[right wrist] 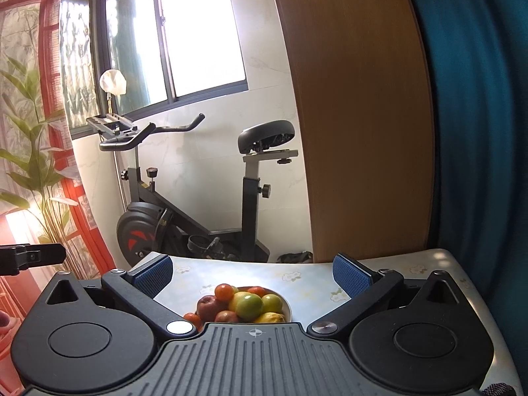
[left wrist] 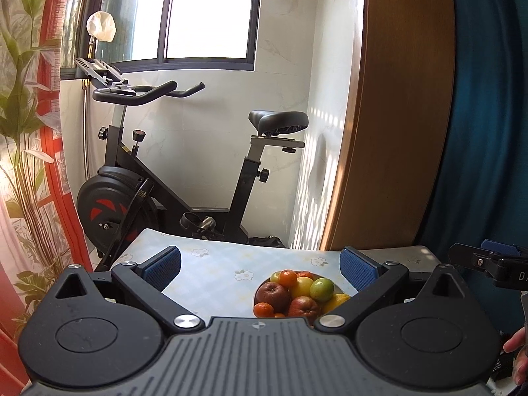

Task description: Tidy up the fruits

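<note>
My left gripper [left wrist: 260, 269] has its jaws spread wide and empty above the flowered surface [left wrist: 211, 272], the blue pads [left wrist: 163, 269] touching nothing, and my right gripper [right wrist: 252, 272] is just as wide and just as empty. Between both pairs of jaws sits the bowl [right wrist: 286, 307] of fruit [right wrist: 246, 303] (red apples, oranges, green and yellow pieces heaped together), resting on the surface. Its near side is cut off behind each gripper body, so I can't count the fruit.
</note>
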A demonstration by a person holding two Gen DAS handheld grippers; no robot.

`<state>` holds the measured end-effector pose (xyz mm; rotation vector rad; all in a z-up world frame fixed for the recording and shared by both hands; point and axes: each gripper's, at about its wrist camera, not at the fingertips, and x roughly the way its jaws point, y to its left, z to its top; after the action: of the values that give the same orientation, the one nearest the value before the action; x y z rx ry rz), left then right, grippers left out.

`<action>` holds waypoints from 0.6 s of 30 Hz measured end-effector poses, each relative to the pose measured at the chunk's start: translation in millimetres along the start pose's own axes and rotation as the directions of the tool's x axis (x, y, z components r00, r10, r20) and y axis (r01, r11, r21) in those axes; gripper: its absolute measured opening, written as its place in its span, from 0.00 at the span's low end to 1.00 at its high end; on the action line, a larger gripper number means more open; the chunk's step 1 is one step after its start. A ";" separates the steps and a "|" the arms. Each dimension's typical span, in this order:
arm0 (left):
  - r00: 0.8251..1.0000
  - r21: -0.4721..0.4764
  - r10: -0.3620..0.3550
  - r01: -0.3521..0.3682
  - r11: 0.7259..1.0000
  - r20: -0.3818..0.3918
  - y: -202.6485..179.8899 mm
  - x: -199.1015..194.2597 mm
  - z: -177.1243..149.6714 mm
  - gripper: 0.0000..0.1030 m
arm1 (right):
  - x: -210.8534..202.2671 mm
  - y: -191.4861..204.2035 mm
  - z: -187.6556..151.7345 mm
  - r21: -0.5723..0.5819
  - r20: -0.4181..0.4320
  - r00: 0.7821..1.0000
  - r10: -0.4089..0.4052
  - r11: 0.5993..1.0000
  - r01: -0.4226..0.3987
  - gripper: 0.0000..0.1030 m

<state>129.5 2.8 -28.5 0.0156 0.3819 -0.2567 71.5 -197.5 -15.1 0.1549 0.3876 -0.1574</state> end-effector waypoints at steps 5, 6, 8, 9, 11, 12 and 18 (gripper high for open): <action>1.000 -0.011 0.024 -0.023 1.000 0.010 -2.2 -12.6 1.6 1.00 | -14.5 2.3 1.5 -0.005 0.013 1.000 0.001 1.000 -0.001 1.00; 0.999 -0.012 0.033 -0.033 0.999 0.010 -2.5 -13.6 1.7 1.00 | -17.1 2.7 1.8 -0.006 0.013 1.000 0.002 1.000 -0.002 1.00; 0.998 -0.005 0.057 -0.057 0.998 0.016 -4.1 -17.8 2.6 1.00 | -20.3 2.9 3.5 -0.009 0.016 1.000 0.005 1.000 -0.005 1.00; 0.998 -0.006 0.059 -0.058 0.998 0.016 -4.1 -18.6 2.7 1.00 | -20.5 4.5 5.0 -0.010 0.016 1.000 0.004 1.000 -0.004 1.00; 0.998 -0.018 0.065 -0.065 0.998 0.011 -4.0 -21.1 3.3 1.00 | -23.5 5.6 5.8 -0.014 0.019 1.000 0.005 1.000 -0.005 1.00; 0.998 -0.022 0.064 -0.064 0.998 0.009 -3.9 -21.8 3.6 1.00 | -24.1 7.3 6.7 -0.016 0.021 1.000 0.004 1.000 -0.004 1.00; 0.999 -0.045 0.046 -0.046 0.998 -0.001 -2.9 -25.5 3.5 1.00 | -28.0 11.6 9.7 -0.028 0.028 1.000 -0.002 1.000 0.003 1.00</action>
<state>107.1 6.0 -15.7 -0.0194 0.3868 -0.2022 51.5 -184.5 6.0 0.1244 0.3625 -0.1562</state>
